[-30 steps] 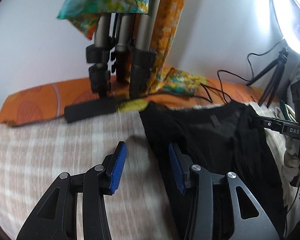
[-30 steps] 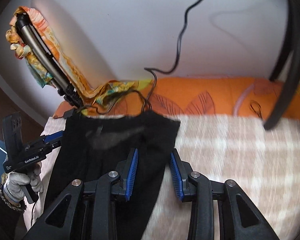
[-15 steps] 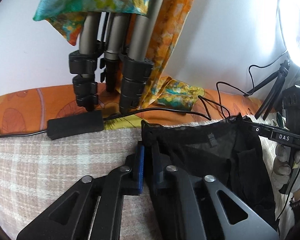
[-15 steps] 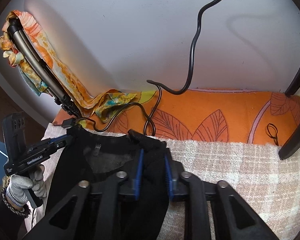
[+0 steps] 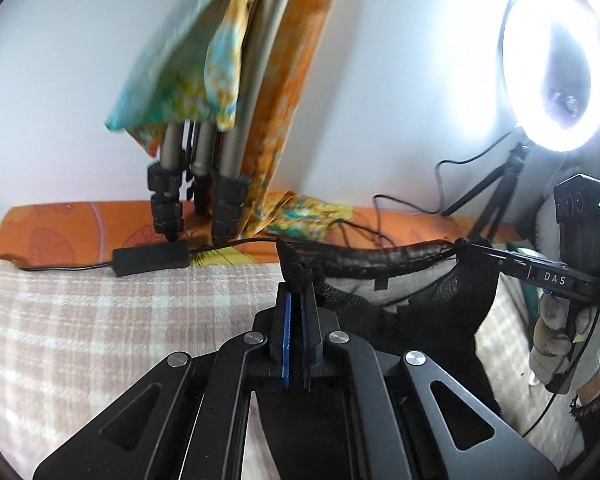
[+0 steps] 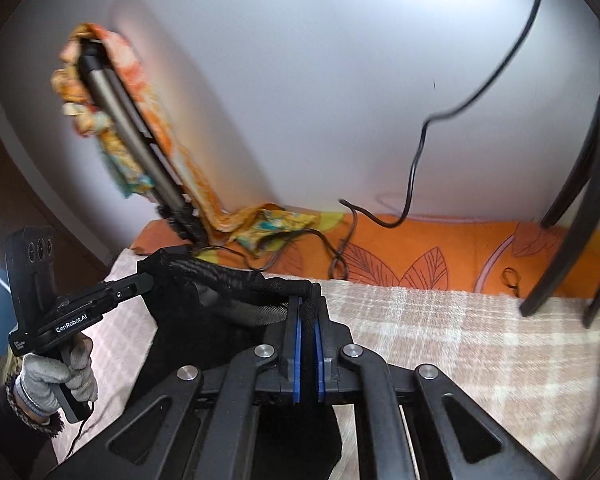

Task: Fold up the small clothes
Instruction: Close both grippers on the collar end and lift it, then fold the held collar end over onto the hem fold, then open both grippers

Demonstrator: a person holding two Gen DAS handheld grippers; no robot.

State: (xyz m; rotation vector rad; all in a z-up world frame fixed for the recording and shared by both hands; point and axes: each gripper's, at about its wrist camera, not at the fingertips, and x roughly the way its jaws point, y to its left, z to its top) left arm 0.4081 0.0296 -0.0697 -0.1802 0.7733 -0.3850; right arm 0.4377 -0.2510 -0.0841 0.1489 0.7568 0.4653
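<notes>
You hold a black garment (image 5: 428, 308) up by its top edge over a bed covered with a beige checked blanket (image 5: 100, 320), one claw at each corner. Your left claw (image 5: 296, 292) is clenched on the garment's left corner, a bunch of black fabric pinched between its blue pads (image 5: 287, 332). Your right claw (image 6: 308, 312) is clenched on the opposite corner, dark cloth filling the narrow gap between its pads (image 6: 298, 344). The top hem is stretched in a rolled band between the two claws, and the rest of the garment hangs down from it, its lower part draping toward the blanket.

In the left wrist view your gloved right hand (image 5: 560, 340) grips the handle of the other tool at the far right; in the right wrist view your gloved left hand (image 6: 56, 380) does the same at the lower left.

Behind the garment, an orange leaf-print pillow (image 6: 440, 252) lies along the white wall (image 6: 300, 80). A folded tripod (image 5: 204, 176) leans there, draped with a colourful floral cloth (image 5: 220, 60), and a black power brick (image 5: 152, 258) with its cable rests at the blanket's edge. A lit ring light (image 5: 556, 68) on a small stand glares at the upper right of the left wrist view.
</notes>
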